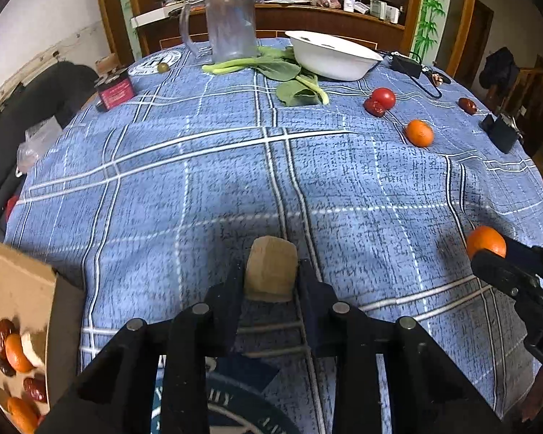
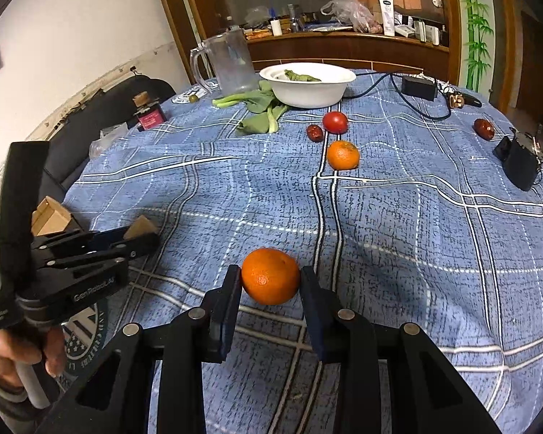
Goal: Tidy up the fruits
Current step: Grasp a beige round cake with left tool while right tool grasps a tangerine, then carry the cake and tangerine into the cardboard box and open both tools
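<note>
- Left gripper (image 1: pixel 270 278): jaws closed partway onto a tan wedge-shaped piece (image 1: pixel 270 269), one pad pressed against each of its sides; the piece sits raised above the blue plaid tablecloth (image 1: pixel 199 188). From the right wrist view the same gripper (image 2: pixel 141 240) shows at the left, with the tan piece (image 2: pixel 140 226) pinched at its tips.
- Right gripper (image 2: pixel 270 280): jaws parted about an orange's width, clamped on a whole orange (image 2: pixel 270 276), both pads touching its sides. In the left wrist view this orange (image 1: pixel 485 240) shows at the right edge between dark fingers.
- Cardboard box (image 1: pixel 21 282): at the table's near-left edge; holds orange segments, red dates and a pale piece.
- Loose orange (image 2: pixel 342 154): on the cloth, mid-table, untouched.
- Tomato (image 2: pixel 335 122): just beyond that orange, with a red date (image 2: pixel 314 132) close beside it.
- Second red date (image 2: pixel 484 129): far right, well apart from the others.
- White bowl (image 2: pixel 307 88): far side of the table, greens inside.
- Leafy greens (image 2: pixel 260 112): lying on the cloth against the bowl.
- Clear plastic jug (image 2: pixel 231 63): left of the bowl, upright.
</note>
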A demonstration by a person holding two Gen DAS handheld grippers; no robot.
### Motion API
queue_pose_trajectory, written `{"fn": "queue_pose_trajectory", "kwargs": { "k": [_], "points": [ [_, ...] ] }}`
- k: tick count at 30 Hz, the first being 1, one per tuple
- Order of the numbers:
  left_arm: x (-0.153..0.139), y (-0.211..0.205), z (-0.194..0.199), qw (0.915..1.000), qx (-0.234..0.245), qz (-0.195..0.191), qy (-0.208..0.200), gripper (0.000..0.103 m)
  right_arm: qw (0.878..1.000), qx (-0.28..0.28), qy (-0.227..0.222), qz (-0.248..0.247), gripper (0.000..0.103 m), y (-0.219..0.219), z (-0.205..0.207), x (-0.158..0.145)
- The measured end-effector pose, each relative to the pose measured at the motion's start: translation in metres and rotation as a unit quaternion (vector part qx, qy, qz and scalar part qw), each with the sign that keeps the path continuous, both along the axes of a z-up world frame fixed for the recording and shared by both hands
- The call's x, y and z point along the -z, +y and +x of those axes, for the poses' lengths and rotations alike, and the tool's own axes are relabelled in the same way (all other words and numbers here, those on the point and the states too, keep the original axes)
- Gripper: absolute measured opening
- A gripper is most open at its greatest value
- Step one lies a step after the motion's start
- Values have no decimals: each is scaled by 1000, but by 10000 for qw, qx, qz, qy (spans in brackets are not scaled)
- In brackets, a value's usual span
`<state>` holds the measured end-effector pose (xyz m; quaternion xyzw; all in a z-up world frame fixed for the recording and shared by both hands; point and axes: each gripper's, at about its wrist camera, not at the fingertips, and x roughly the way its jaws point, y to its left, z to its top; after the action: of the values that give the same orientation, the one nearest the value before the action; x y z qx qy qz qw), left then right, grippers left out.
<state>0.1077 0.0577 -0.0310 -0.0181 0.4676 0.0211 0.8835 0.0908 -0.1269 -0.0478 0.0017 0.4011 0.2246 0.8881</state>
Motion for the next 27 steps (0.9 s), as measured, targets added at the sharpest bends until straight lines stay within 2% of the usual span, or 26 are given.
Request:
{"fn": "queue_pose_trajectory", "kwargs": {
  "k": [6,18,27],
  "points": [
    [-11,3,-29,9999,-40,-66,-122,28,10000,-24,-36,75,35,0,-20,-3],
    [-31,-4,-80,9990,-61,135,-425,28,9997,75,-174,165,36,5,-66,-8],
    [-46,8,-107,9978,-174,221,-607,28,9995,-58,-266,185,36,21,-90,-16]
  ]
}}
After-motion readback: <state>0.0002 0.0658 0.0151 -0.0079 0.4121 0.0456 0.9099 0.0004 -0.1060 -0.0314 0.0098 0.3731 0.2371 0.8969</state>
